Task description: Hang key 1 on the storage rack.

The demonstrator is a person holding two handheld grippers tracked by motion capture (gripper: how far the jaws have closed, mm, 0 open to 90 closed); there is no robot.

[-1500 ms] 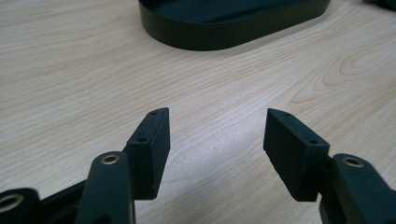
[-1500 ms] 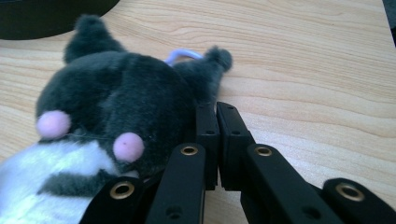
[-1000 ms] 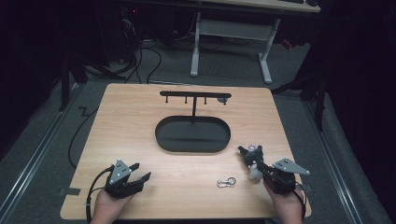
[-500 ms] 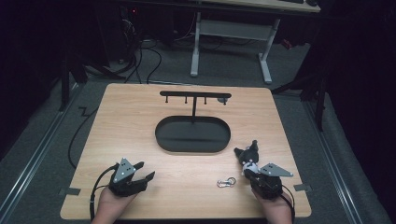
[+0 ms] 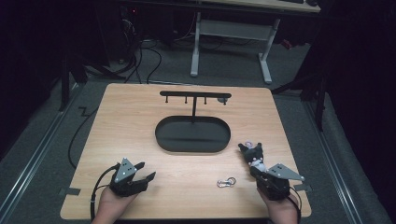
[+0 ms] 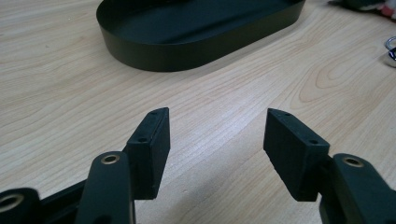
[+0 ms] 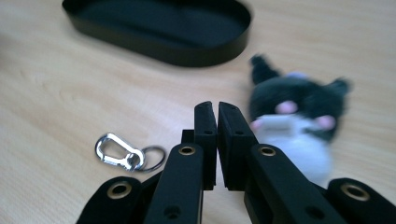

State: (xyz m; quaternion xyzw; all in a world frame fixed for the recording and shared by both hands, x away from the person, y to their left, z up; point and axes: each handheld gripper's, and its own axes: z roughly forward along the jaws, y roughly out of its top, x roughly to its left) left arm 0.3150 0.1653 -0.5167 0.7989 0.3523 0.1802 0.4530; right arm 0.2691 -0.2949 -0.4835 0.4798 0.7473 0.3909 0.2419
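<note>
A black and white plush cat [image 5: 251, 152] lies on the wooden table right of the black oval tray [image 5: 163, 138]. My right gripper [image 5: 255, 168] sits just behind it, shut, with nothing visible between its jaws. In the right gripper view the plush cat [image 7: 299, 119] is just right of the right gripper [image 7: 217, 112], and a silver carabiner [image 7: 114, 150] with a ring lies to the left. The same carabiner [image 5: 226, 182] rests near the table's front edge. My left gripper [image 5: 142, 173] is open near the front left, empty, facing the tray [image 6: 140, 58].
A black T-shaped stand [image 5: 195, 95] with small hooks rises from the back of the tray. Bare wood [image 5: 187, 186] stretches between the two grippers. Beyond the table are a desk frame [image 5: 229, 28] and floor cables [image 5: 154, 56].
My right gripper has shifted left from the table's right edge and now points more straight at the plush cat. The left gripper has barely moved.
</note>
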